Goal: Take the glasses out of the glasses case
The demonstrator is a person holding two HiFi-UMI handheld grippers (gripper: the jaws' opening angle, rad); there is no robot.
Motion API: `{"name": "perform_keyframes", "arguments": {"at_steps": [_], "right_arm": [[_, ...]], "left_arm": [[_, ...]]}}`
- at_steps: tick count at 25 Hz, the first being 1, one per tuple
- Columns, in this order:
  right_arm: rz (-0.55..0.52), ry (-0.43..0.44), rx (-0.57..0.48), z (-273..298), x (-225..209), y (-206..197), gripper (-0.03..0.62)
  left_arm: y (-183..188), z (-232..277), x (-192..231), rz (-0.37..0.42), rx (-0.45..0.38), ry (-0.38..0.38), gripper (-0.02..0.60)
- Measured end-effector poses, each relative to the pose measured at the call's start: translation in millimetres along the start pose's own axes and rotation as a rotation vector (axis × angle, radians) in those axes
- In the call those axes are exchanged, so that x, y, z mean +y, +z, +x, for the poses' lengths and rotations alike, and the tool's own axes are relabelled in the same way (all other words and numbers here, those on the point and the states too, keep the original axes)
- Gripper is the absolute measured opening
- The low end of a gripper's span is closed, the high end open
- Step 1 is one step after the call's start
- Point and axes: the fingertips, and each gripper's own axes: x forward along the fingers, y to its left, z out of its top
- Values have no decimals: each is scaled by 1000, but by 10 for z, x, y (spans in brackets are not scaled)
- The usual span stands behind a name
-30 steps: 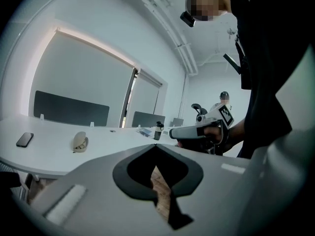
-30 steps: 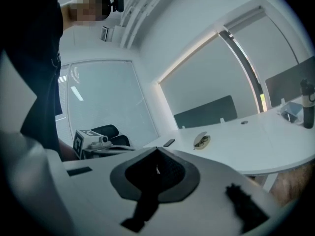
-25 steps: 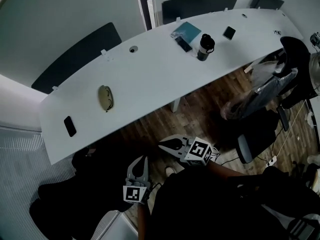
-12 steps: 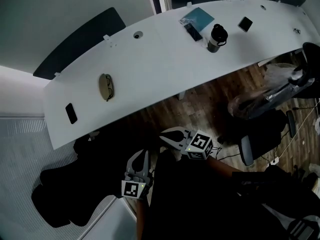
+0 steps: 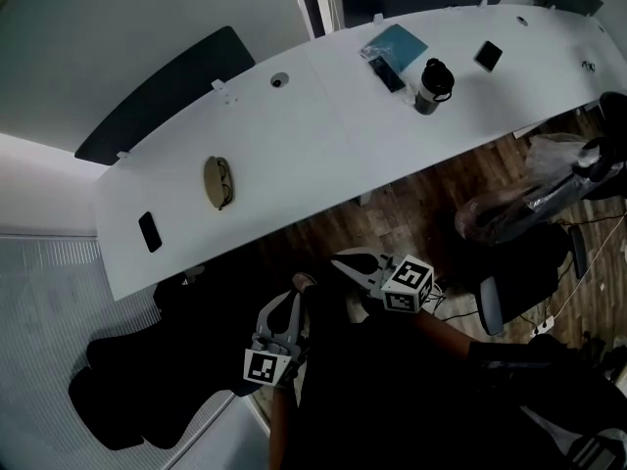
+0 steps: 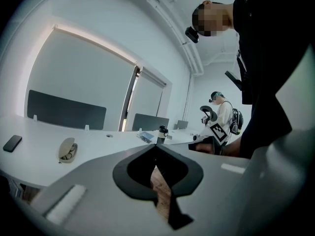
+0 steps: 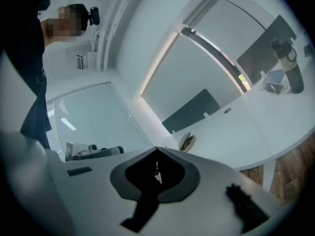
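An open beige glasses case [image 5: 218,182] with glasses inside lies on the left part of the long white table [image 5: 323,145]. The same case [image 6: 67,150] shows at the left of the left gripper view, and the case [image 7: 187,142] sits near the middle of the right gripper view. My left gripper [image 5: 292,301] is shut and empty, held low in front of the table's near edge. My right gripper [image 5: 345,262] is also shut and empty, just right of the left one, tips toward the table. Both are well short of the case.
A black phone [image 5: 150,231] lies at the table's left end. A dark tumbler [image 5: 431,84], a blue booklet [image 5: 394,42] and another phone [image 5: 488,55] sit at the right. Dark chairs [image 5: 167,94] stand behind the table; another person [image 6: 224,119] stands far off.
Both grippers have moved a little toward the table's near edge, and the right one has rolled slightly. The head view has shifted, so the table sits lower and more to the right.
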Motion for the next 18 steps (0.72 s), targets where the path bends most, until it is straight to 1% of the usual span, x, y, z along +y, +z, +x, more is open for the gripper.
{"name": "perform_keyframes", "arguments": {"at_steps": [4, 6, 9, 15, 18], "right_arm": [[-10, -47, -6, -19, -128, 50, 8], [-6, -66, 1, -18, -156, 27, 8], [-12, -84, 10, 57, -153, 22, 8], [-31, -116, 35, 312, -124, 21, 8], [-43, -138, 43, 463, -104, 32, 8]], "left_arm": [[108, 89, 33, 43, -21, -27, 9], [132, 88, 40, 47, -28, -31, 9], [144, 62, 132, 15, -45, -34, 9], [70, -31, 450, -43, -39, -16, 9], [-6, -71, 673, -36, -47, -26, 9]]}}
